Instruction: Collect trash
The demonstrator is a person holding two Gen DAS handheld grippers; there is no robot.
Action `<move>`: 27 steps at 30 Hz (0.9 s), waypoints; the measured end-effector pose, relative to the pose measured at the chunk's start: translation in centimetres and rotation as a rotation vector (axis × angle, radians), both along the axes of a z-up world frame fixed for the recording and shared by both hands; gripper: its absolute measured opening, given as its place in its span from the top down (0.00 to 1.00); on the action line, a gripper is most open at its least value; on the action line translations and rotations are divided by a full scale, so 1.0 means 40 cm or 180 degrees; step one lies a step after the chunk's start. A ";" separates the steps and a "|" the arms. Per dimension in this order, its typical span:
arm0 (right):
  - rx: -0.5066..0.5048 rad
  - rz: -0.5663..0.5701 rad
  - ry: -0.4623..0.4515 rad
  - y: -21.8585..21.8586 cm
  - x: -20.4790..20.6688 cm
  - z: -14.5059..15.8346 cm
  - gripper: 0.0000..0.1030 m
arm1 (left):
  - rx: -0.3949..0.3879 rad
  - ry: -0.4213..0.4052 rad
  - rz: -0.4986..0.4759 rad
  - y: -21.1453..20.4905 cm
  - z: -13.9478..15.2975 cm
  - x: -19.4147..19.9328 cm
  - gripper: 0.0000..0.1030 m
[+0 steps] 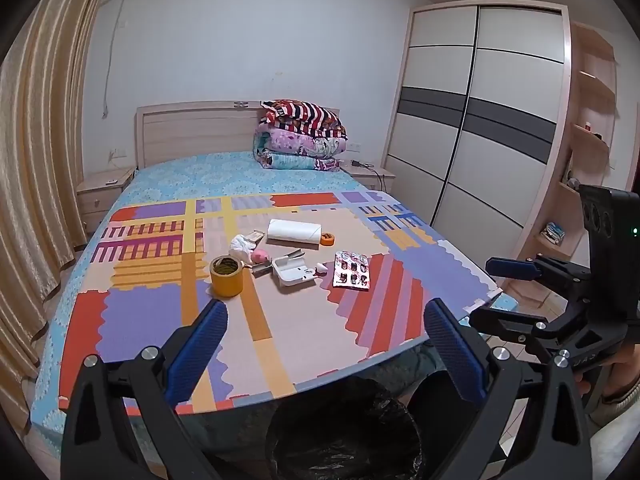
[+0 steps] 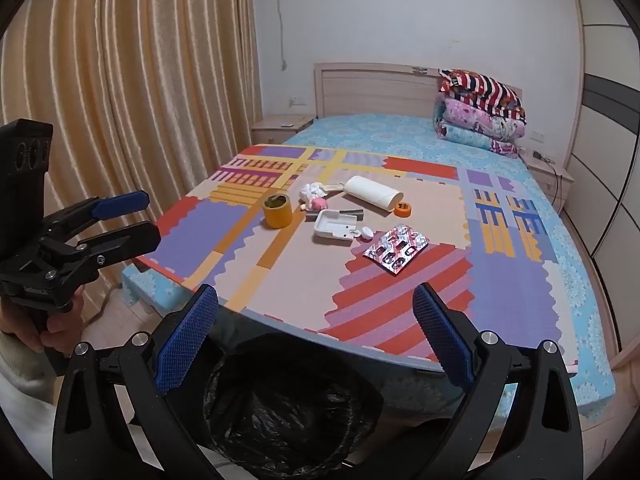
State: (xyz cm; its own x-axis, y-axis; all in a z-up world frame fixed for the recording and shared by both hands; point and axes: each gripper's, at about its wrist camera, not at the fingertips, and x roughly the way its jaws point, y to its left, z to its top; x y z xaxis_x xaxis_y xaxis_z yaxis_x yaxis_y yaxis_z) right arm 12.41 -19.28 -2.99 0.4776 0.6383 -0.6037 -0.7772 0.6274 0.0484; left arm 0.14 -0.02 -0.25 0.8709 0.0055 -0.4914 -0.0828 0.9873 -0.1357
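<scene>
Trash lies on a colourful mat (image 1: 304,320) on the bed: a yellow tape roll (image 1: 226,276) (image 2: 277,210), a white open case (image 1: 291,273) (image 2: 335,227), a foil pill blister (image 1: 352,275) (image 2: 396,253), a white paper roll (image 1: 294,232) (image 2: 372,192), a crumpled tissue (image 1: 242,245) (image 2: 313,190), a pink lump (image 1: 261,256) (image 2: 319,203) and a small orange tape (image 1: 327,239) (image 2: 403,209). A bin with a black bag (image 1: 344,436) (image 2: 288,404) stands below the mat's near edge. My left gripper (image 1: 326,340) (image 2: 136,216) and right gripper (image 2: 316,328) (image 1: 504,288) are open and empty, above the bin.
Folded quilts (image 1: 302,136) (image 2: 480,114) are stacked at the headboard. Curtains (image 1: 36,184) hang on the left, a sliding wardrobe (image 1: 480,132) stands on the right. Nightstands (image 1: 102,192) flank the bed.
</scene>
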 end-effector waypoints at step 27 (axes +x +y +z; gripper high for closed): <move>0.0009 0.0011 -0.0002 0.003 -0.005 0.001 0.04 | -0.0012 0.0014 -0.0010 0.004 -0.001 0.001 0.08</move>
